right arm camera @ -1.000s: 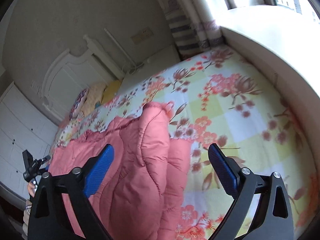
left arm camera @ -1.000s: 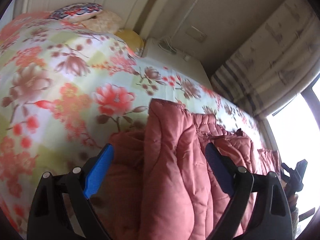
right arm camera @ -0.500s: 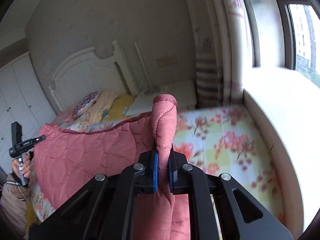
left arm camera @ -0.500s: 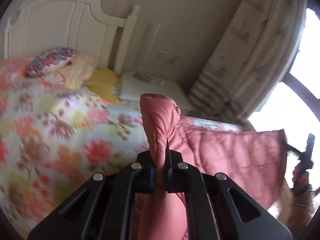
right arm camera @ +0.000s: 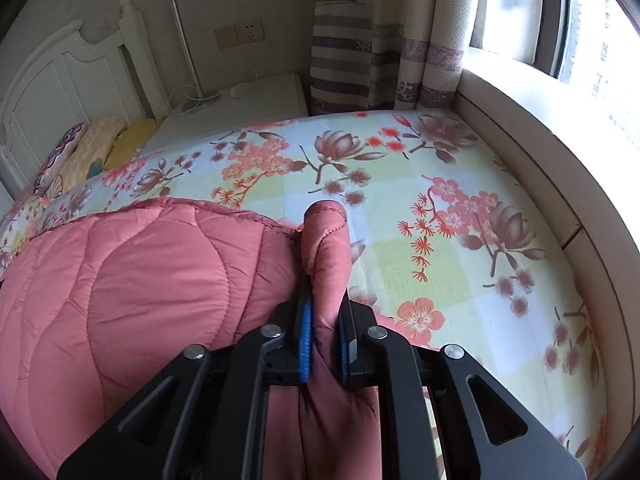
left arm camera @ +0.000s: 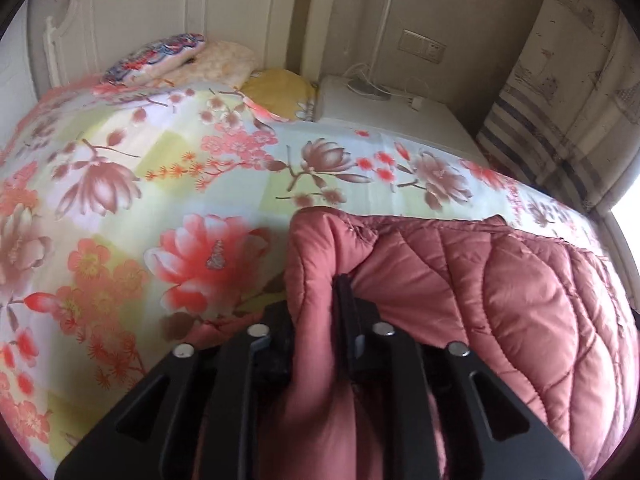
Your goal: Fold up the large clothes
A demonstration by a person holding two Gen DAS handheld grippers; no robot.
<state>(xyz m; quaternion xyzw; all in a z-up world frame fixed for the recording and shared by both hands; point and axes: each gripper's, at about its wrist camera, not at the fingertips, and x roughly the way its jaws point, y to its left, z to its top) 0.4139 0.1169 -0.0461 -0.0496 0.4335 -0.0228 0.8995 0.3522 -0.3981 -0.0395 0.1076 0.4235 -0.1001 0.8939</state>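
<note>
Since half a second ago I have swung the pink quilted coat [left arm camera: 500,292] down toward the floral bed [left arm camera: 168,168], my left gripper [left arm camera: 316,316] loosening slightly yet pinching one corner, my right gripper [right arm camera: 322,320] clamped on the other, so the edge stays taut.

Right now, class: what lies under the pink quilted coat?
The floral bedsheet shows around the pink quilted coat, so the coat lies on it. Whatever sits directly beneath the coat is covered.
</note>
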